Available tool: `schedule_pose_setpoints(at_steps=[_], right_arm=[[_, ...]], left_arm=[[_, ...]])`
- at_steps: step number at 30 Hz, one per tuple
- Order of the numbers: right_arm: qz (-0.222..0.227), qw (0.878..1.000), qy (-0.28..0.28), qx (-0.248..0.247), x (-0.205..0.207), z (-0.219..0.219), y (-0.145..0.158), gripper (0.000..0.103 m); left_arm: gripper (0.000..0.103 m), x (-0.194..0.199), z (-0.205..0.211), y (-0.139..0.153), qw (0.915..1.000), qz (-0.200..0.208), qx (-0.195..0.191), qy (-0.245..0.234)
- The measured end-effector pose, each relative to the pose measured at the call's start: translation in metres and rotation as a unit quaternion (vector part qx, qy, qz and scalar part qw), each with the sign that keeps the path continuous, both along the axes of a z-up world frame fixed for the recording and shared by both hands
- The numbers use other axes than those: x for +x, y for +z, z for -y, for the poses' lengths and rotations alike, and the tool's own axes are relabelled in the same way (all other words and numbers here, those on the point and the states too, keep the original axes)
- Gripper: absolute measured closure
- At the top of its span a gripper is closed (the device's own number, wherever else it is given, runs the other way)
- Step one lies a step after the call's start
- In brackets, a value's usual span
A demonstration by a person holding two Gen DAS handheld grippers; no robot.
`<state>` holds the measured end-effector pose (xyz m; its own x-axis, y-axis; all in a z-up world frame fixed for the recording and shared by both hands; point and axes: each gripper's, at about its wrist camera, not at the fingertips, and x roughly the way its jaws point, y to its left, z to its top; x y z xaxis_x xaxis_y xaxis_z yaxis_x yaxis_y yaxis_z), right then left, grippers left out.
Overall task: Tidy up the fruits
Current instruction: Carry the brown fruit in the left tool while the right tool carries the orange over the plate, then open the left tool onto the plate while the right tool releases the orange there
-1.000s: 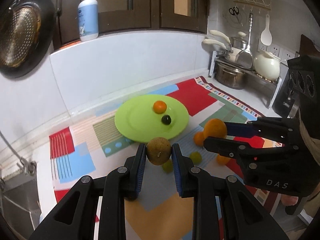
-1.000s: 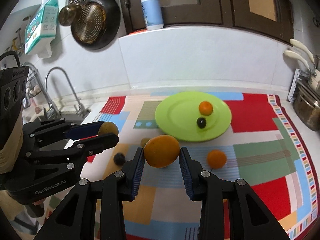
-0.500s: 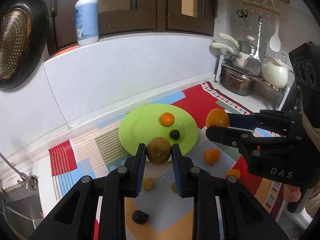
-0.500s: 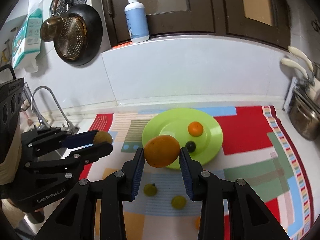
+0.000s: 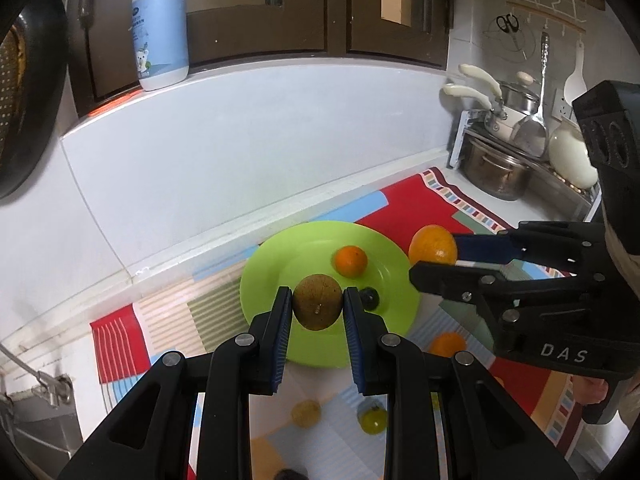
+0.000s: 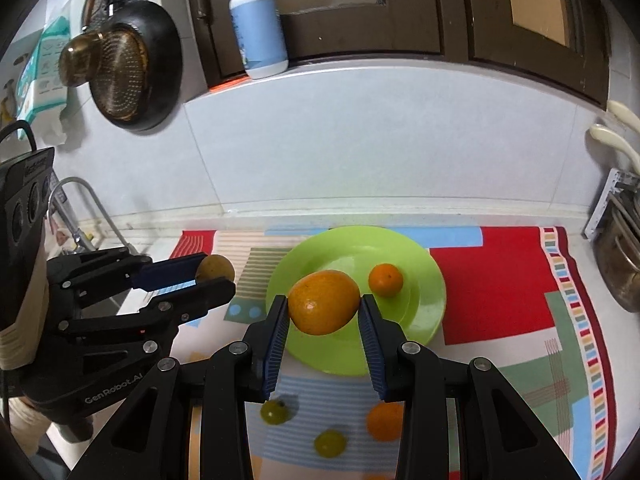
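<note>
My left gripper (image 5: 318, 308) is shut on a brown round fruit (image 5: 318, 307), held in the air over the near edge of the green plate (image 5: 272, 276). My right gripper (image 6: 323, 308) is shut on a large orange (image 6: 324, 302), held above the plate's (image 6: 424, 312) left part. The plate carries a small orange (image 5: 351, 261) (image 6: 385, 279) and a dark small fruit (image 5: 369, 298). The right gripper with its orange (image 5: 433, 246) shows in the left wrist view; the left gripper with the brown fruit (image 6: 216, 268) shows in the right wrist view.
On the patterned mat (image 6: 500, 280) near me lie two greenish fruits (image 6: 275, 411) (image 6: 330, 443) and a small orange (image 6: 384, 420). A sink tap (image 6: 88, 216) is at the left, a pot rack (image 5: 508, 160) at the right, the white wall behind.
Both grippers have risen and moved forward towards the plate with their fruits still held. The plate now sits under the held fruits.
</note>
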<state>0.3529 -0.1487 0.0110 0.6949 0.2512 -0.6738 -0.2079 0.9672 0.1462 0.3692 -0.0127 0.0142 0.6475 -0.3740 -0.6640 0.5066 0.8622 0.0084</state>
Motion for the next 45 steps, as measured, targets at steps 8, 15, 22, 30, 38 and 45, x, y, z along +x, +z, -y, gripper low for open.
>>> schedule_pose_setpoints(at_steps=[8, 15, 22, 30, 38, 45], right_arm=[[-0.034, 0.999, 0.006, 0.005, 0.033, -0.001, -0.023, 0.066], [-0.058, 0.998, 0.008, -0.008, 0.060, -0.001, -0.040, 0.066], [-0.086, 0.996, 0.008, -0.009, 0.081, -0.001, -0.059, 0.066], [-0.111, 0.994, 0.010, -0.013, 0.095, -0.001, -0.078, 0.066], [-0.118, 0.993, 0.010, -0.014, 0.103, -0.003, -0.084, 0.066], [-0.101, 0.995, 0.002, -0.021, 0.094, -0.001, -0.076, 0.063]], left_arm=[[0.077, 0.038, 0.003, -0.019, 0.9997, -0.021, 0.002, -0.009], [0.077, 0.065, 0.005, -0.042, 0.9986, -0.050, 0.005, -0.015], [0.077, 0.086, 0.010, -0.061, 0.9972, -0.071, 0.013, -0.020], [0.077, 0.100, 0.014, -0.079, 0.9952, -0.089, 0.024, -0.032], [0.073, 0.103, 0.017, -0.083, 0.9957, -0.081, 0.037, -0.026], [0.069, 0.089, 0.012, -0.070, 0.9969, -0.059, 0.050, -0.014]])
